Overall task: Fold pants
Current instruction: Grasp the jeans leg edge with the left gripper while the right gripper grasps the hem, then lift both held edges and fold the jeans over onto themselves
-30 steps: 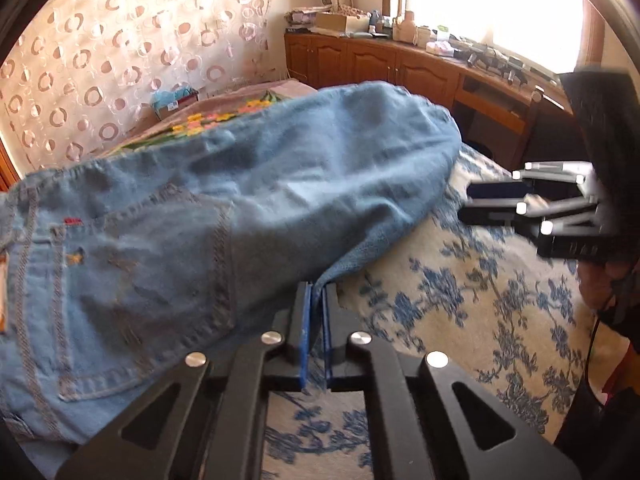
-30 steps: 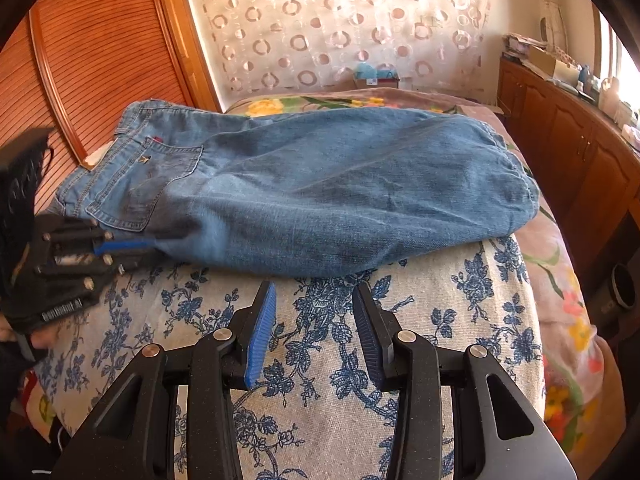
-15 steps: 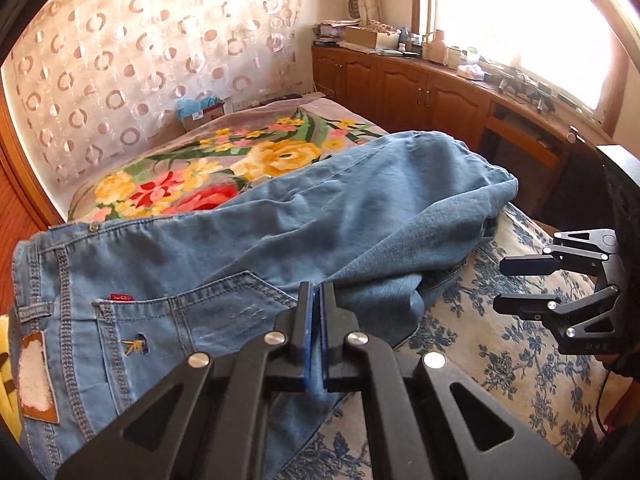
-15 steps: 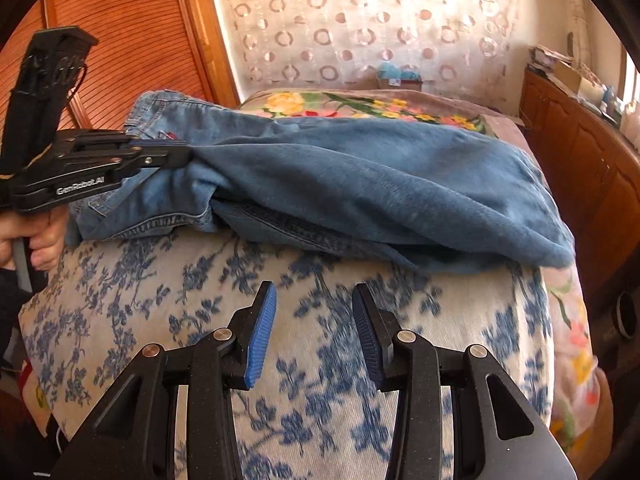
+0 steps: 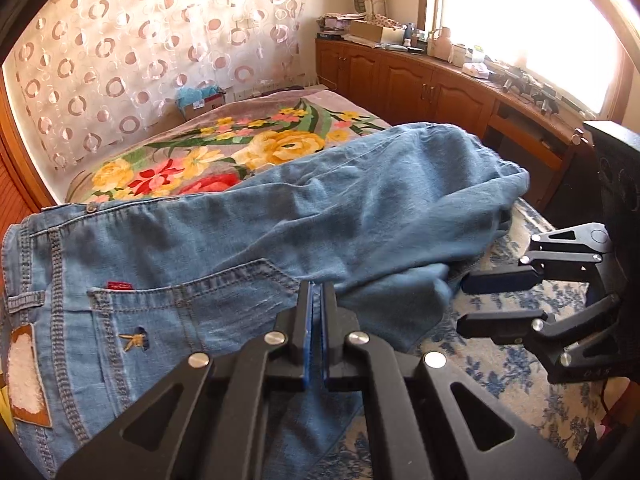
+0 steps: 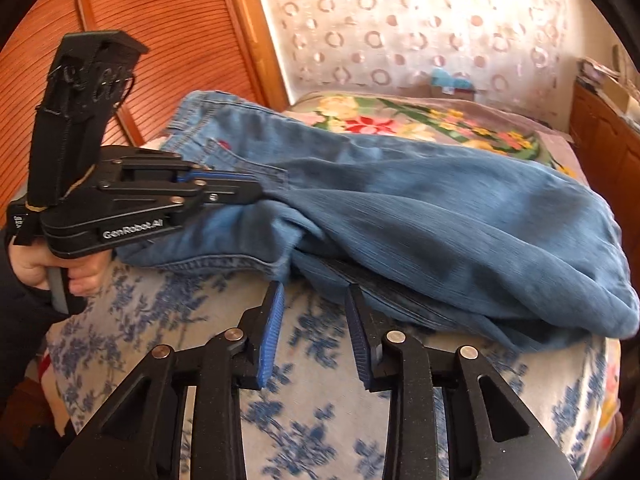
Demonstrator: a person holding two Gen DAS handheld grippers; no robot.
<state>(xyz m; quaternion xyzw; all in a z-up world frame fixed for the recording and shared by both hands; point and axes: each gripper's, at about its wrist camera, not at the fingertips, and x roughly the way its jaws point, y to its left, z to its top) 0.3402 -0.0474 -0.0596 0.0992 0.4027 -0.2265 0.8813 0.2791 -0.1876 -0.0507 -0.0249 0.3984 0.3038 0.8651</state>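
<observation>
Jaws of the left gripper (image 5: 316,292) are pressed together on a fold of the jeans (image 5: 280,232), pinching the denim just ahead of the back pocket. Those of the right gripper (image 6: 314,312) stand narrowly apart and have just been closing, with nothing between them; the jeans' lower edge lies just beyond their tips.

Light blue and faded, the jeans lie across the bed (image 6: 320,400) ahead of both grippers, legs doubled over each other, the cloth bunched and creased rather than flat. The waistband sits off to the left of the left jaws, the leg ends trail away to the right.

From the left wrist one sees the stitched pocket (image 5: 180,320) with its small red tag, a worn leather patch (image 5: 26,376) on the waistband, the flowered blanket (image 5: 240,152) beyond, and the wooden cabinets (image 5: 420,88) under a bright window. From the right wrist one sees what that view hides: the person's hand (image 6: 52,272) around the left gripper's handle, and the dark underside of the lower leg showing beneath the top layer.

Compared with a second ago, the pinched edge has been lifted and drawn over toward the waistband, so the jeans no longer lie smooth, and the right gripper has come closer to the hanging leg.
</observation>
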